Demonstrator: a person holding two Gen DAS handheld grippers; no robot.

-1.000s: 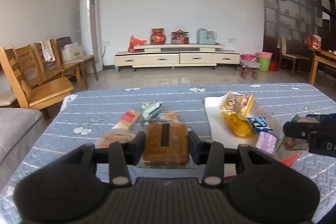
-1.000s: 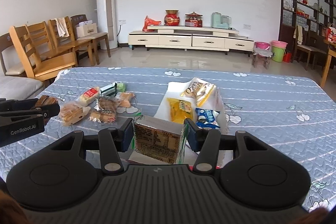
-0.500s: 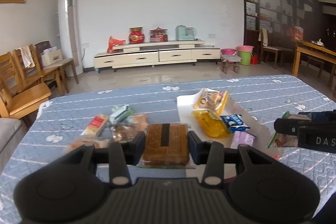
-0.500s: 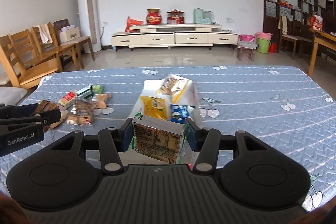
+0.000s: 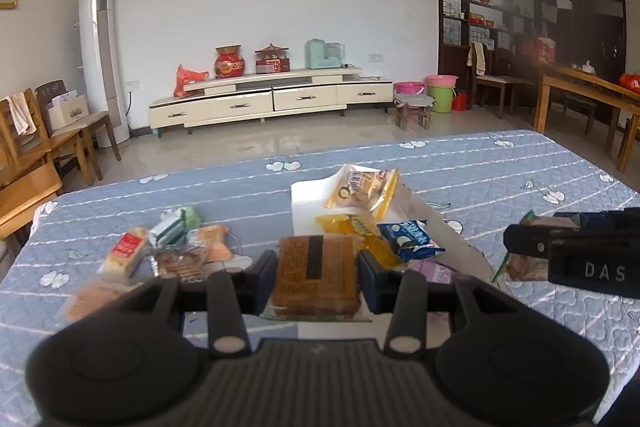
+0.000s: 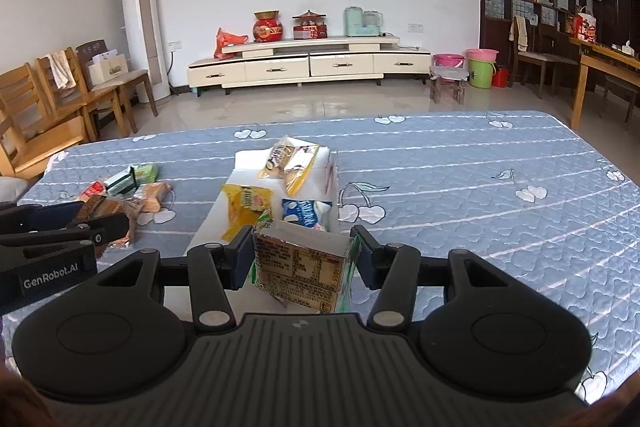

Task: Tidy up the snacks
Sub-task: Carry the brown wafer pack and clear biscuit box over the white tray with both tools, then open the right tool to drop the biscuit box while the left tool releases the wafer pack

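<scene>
Over blue quilt (image 6: 460, 163), left tool (image 5: 318, 269) clamps brown packet (image 5: 316, 273); right tool (image 6: 304, 257) clamps green-edged packet (image 6: 300, 263).

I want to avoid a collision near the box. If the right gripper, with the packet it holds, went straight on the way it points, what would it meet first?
Probably the blue-and-white packet in the white box, just beyond the right gripper and its green-edged packet. Depth is unclear; it may pass above.

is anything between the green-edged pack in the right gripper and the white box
Nothing visible blocks it. The right gripper holds the green-edged pack just short of the white box's near end, which already contains other snacks.
</scene>
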